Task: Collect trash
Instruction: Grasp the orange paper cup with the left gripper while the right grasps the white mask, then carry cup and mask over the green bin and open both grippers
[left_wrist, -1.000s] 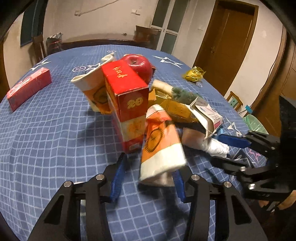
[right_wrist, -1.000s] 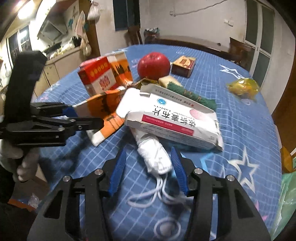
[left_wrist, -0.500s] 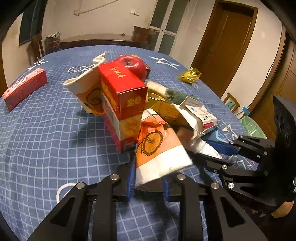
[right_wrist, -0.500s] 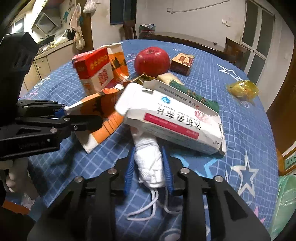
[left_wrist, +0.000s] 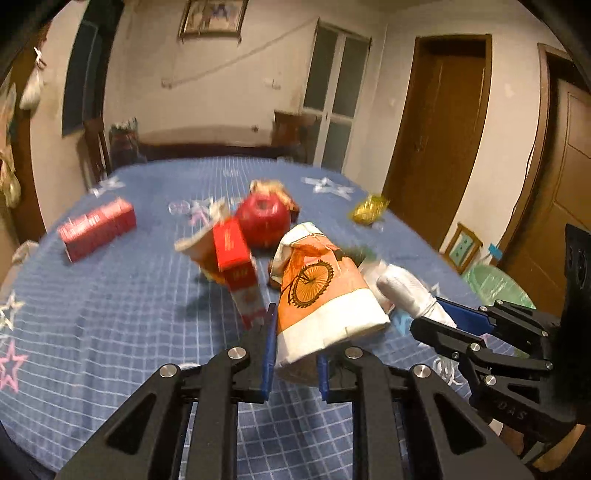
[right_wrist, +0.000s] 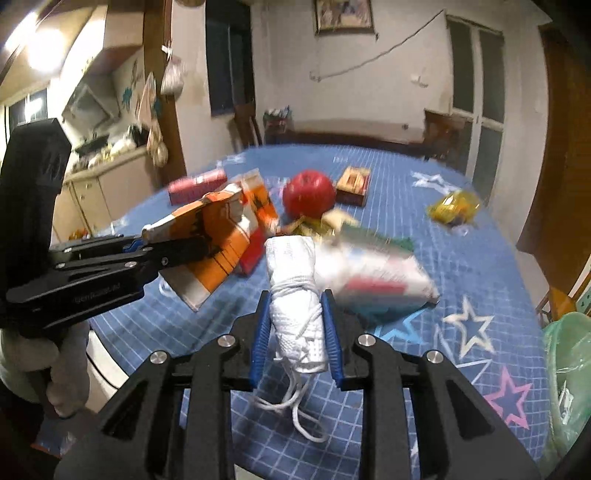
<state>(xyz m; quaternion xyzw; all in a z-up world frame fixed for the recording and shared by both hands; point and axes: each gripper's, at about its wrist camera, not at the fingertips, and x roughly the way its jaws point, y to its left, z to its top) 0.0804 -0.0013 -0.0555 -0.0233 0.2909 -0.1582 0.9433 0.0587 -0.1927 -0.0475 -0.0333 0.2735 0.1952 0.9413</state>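
Our left tool (left_wrist: 293, 354) has just closed and pinches the orange paper cup (left_wrist: 321, 295); our right tool (right_wrist: 295, 332) clamps the rolled white face mask (right_wrist: 295, 295) above the tabletop (right_wrist: 461, 258).

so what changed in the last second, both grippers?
Both sets of jaws have just been closing. The left gripper took hold of the orange paper cup, and the right gripper took the rolled white mask. Both are now raised off the blue tablecloth. The red apple, red box and yellow wrapper stayed put.
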